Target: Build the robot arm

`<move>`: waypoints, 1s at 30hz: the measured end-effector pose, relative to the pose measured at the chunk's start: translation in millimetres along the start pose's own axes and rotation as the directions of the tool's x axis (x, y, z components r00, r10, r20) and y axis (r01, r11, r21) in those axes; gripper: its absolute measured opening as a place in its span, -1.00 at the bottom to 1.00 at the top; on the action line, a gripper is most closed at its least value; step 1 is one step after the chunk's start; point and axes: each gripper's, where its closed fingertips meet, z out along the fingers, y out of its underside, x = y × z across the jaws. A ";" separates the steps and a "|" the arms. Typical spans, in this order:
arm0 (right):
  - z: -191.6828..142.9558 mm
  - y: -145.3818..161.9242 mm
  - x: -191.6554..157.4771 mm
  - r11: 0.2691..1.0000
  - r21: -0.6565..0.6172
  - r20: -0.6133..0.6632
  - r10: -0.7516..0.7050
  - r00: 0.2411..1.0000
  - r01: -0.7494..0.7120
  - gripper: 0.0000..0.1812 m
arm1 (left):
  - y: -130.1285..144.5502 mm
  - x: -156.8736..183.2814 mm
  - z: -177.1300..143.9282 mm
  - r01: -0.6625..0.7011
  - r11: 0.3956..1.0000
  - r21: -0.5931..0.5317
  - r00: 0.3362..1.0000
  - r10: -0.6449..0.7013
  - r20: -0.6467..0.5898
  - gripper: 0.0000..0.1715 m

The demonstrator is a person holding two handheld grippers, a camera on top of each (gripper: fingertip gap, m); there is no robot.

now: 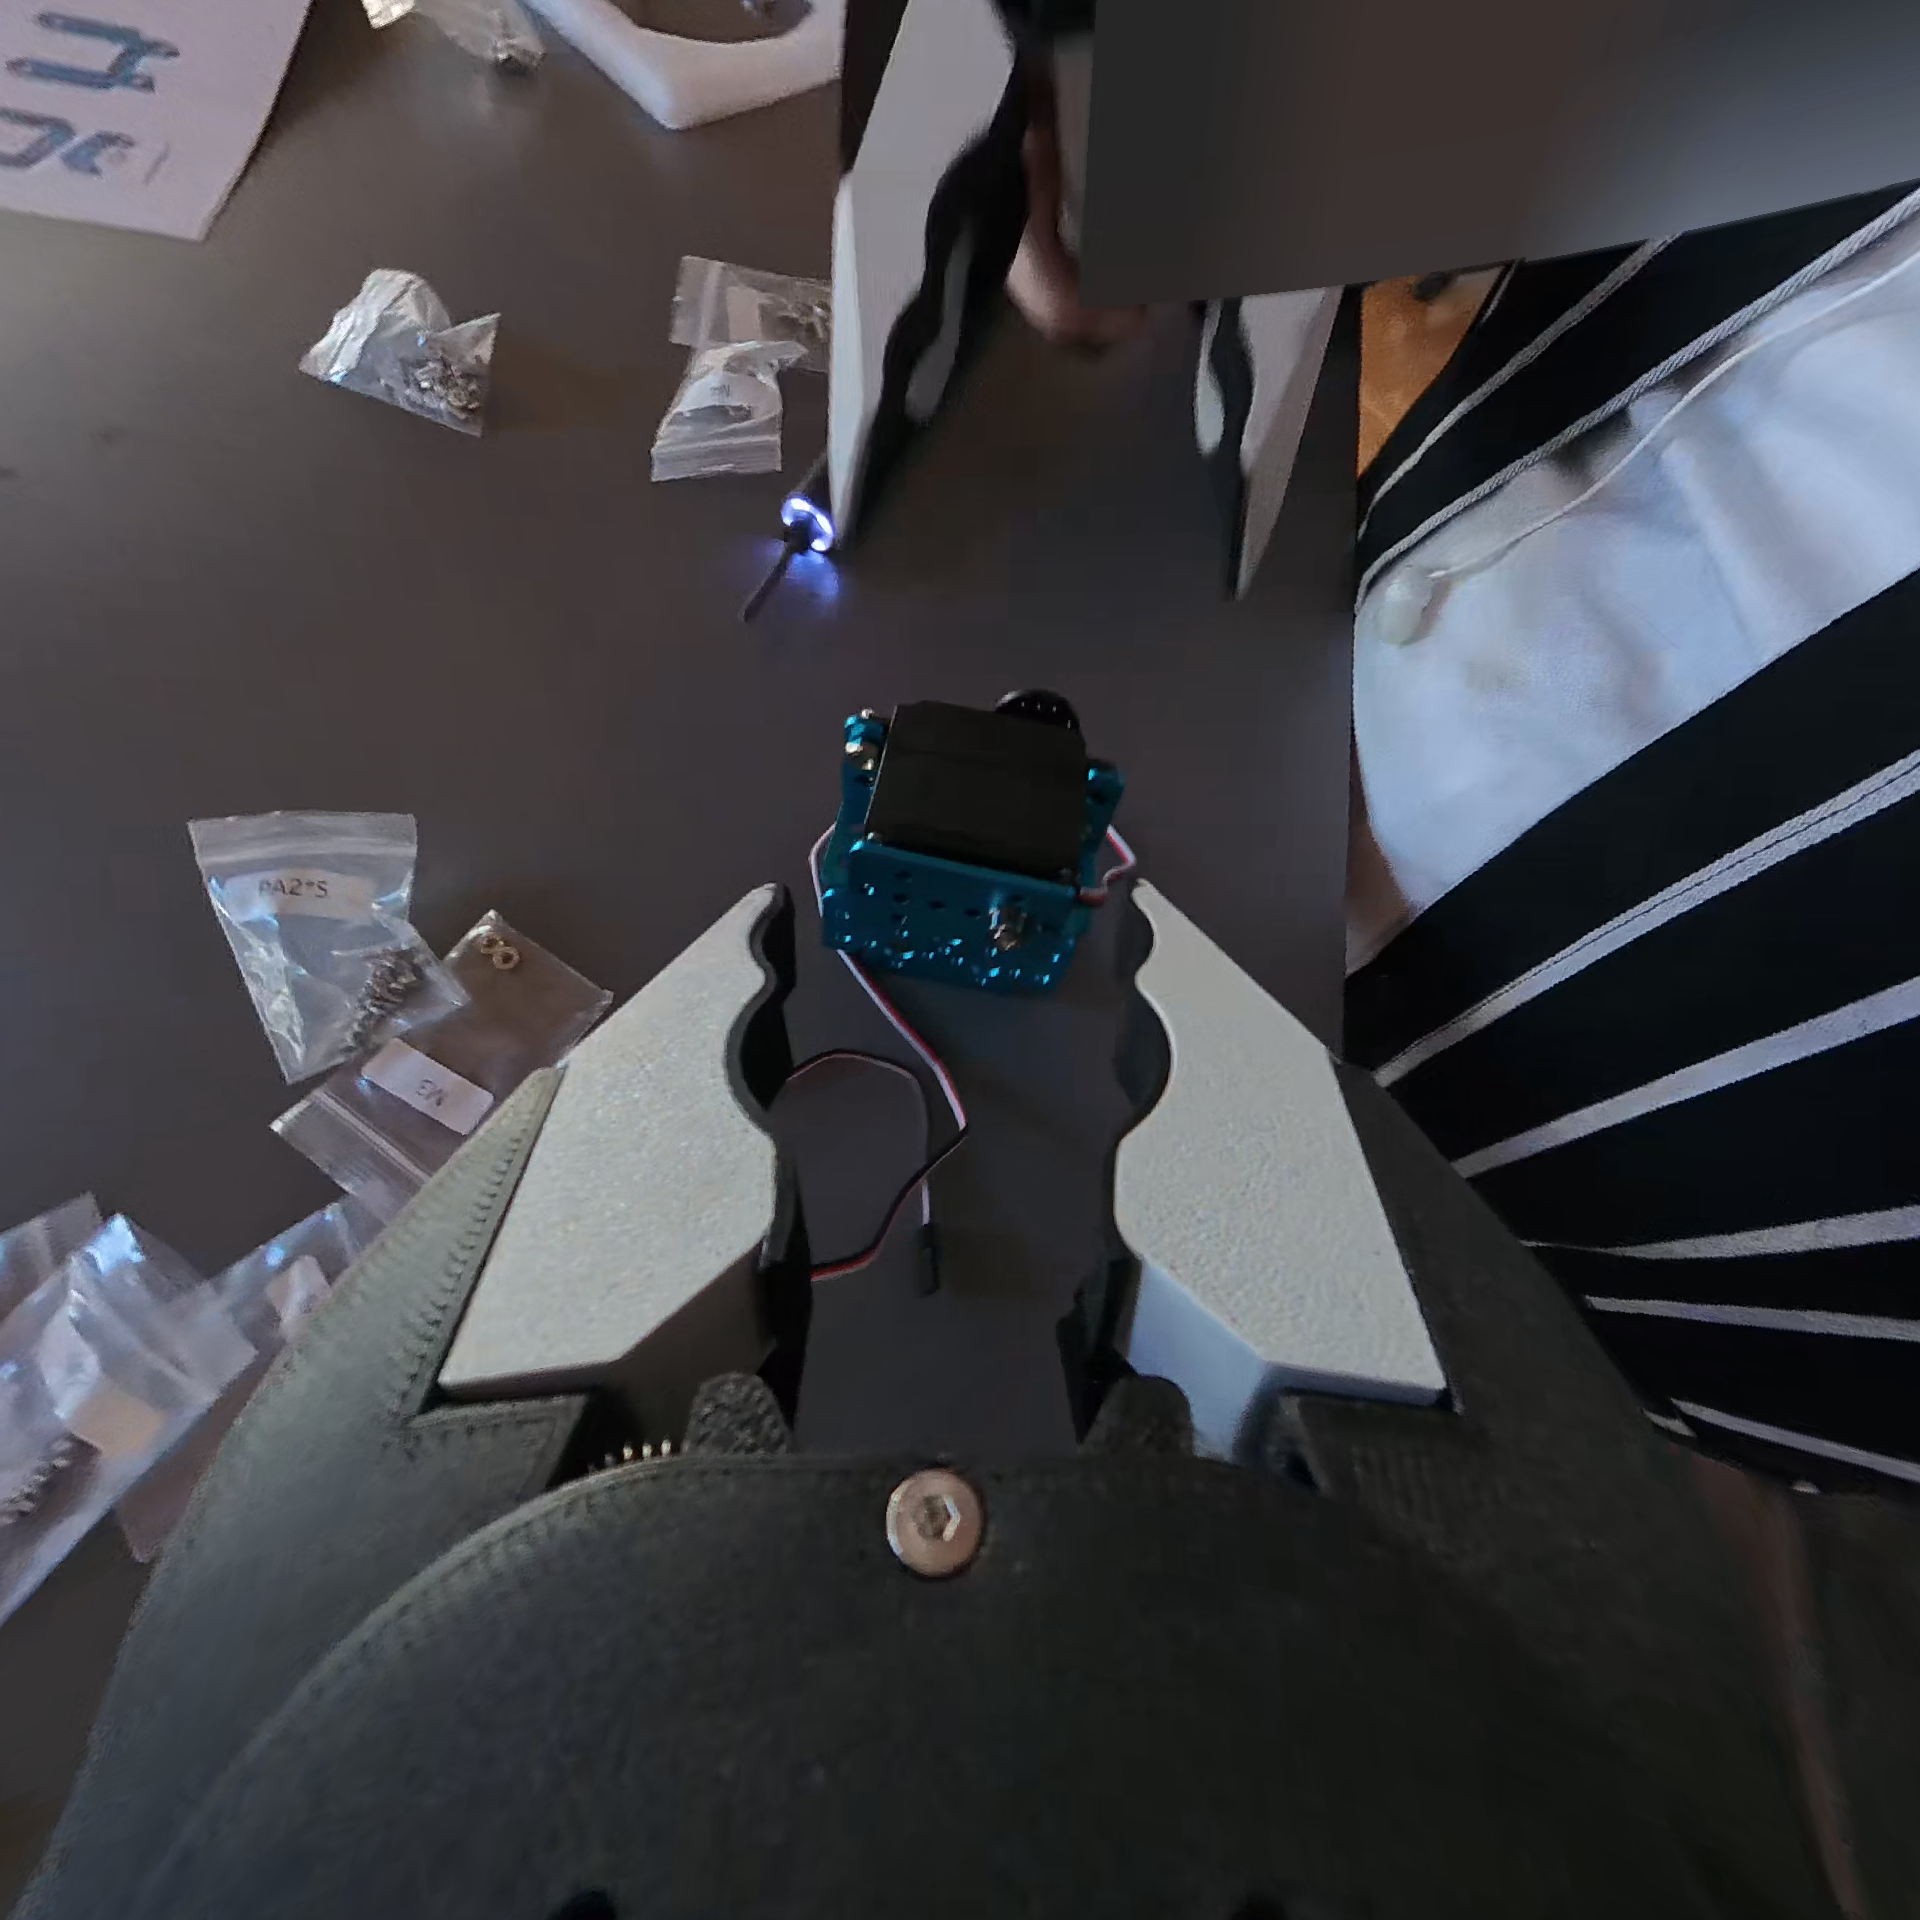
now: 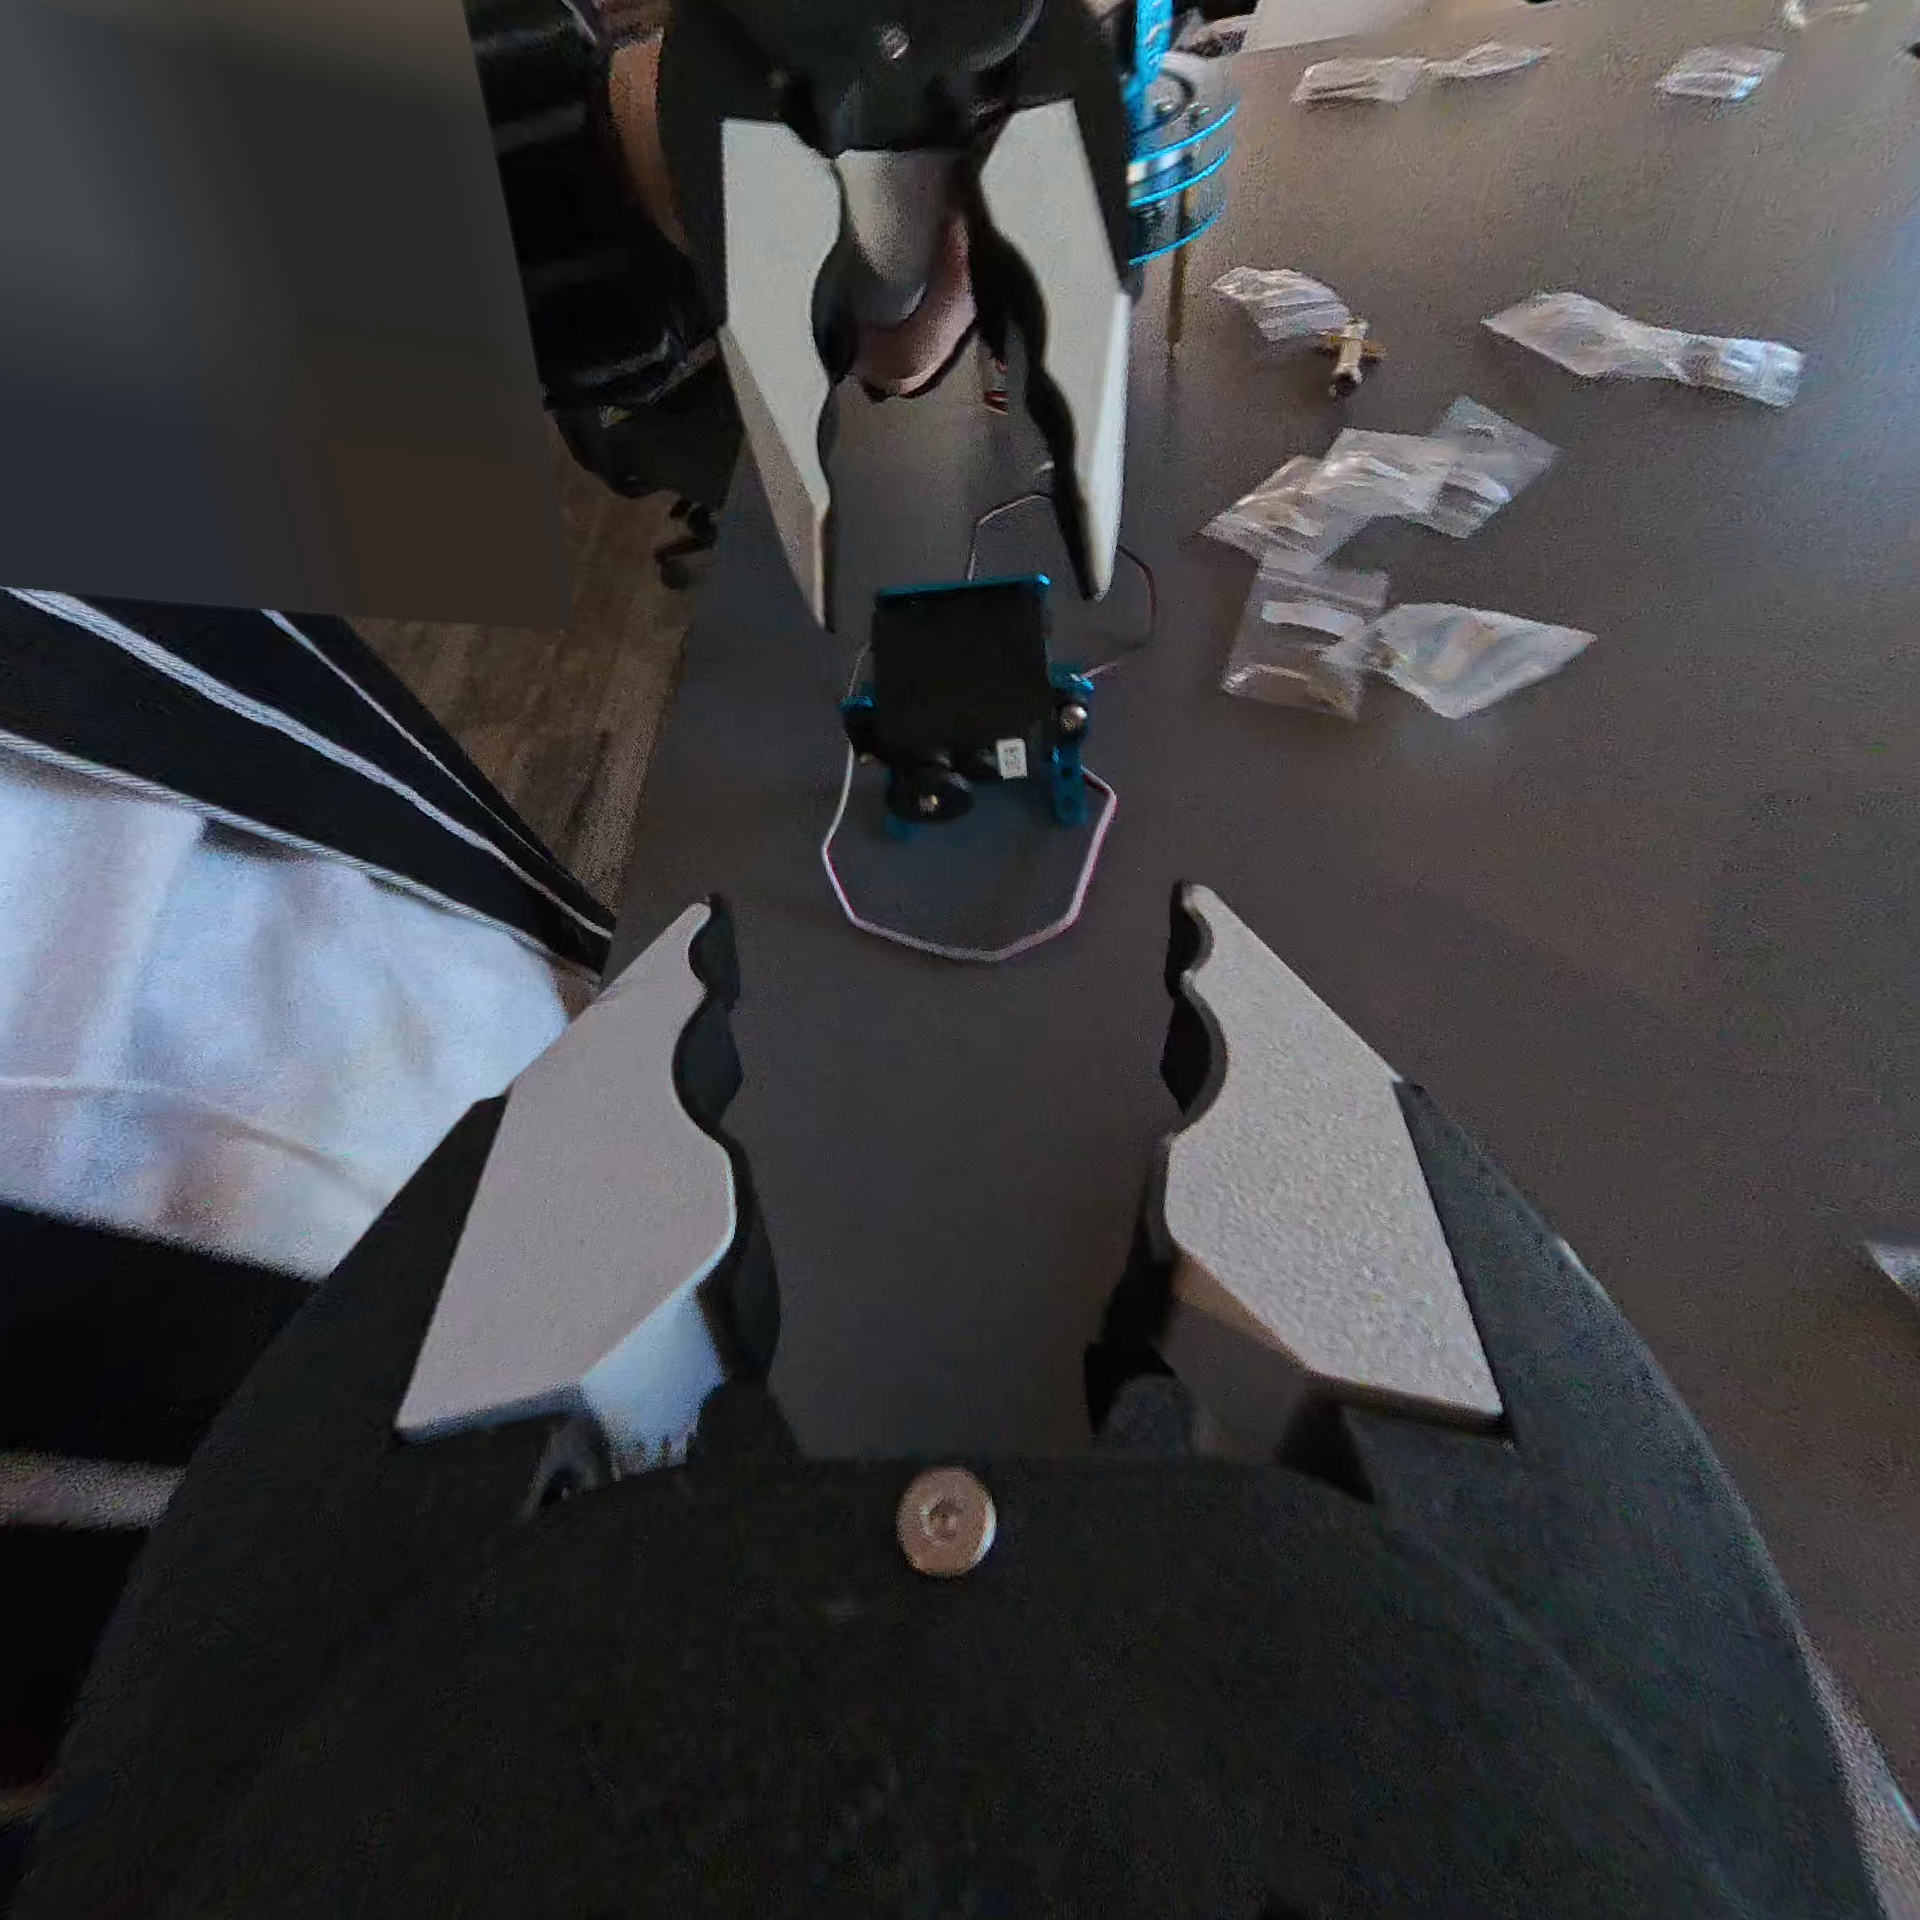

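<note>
My left hand-held gripper (image 1: 961, 904) wide open, empty, just short of servo in blue bracket (image 1: 961, 847) at frame centre | right hand-held gripper (image 2: 951, 904) gaping, empty | looks rigid, light; I'd take the bracket's flat sides, clear of its loose wire (image 1: 914, 1101)

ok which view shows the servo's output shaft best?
Right wrist view: the servo faces that camera, with the shaft plainly visible low on its front. Left wrist view shows the servo from behind; only a dark sliver of the shaft peeks over its top.
</note>
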 end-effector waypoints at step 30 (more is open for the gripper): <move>50.1 -11.3 5.1 0.998 0.009 -0.086 -0.062 0.994 0.063 -0.62 | 8.6 -0.6 4.0 -0.068 0.989 0.128 0.986 0.087 -0.142 -0.50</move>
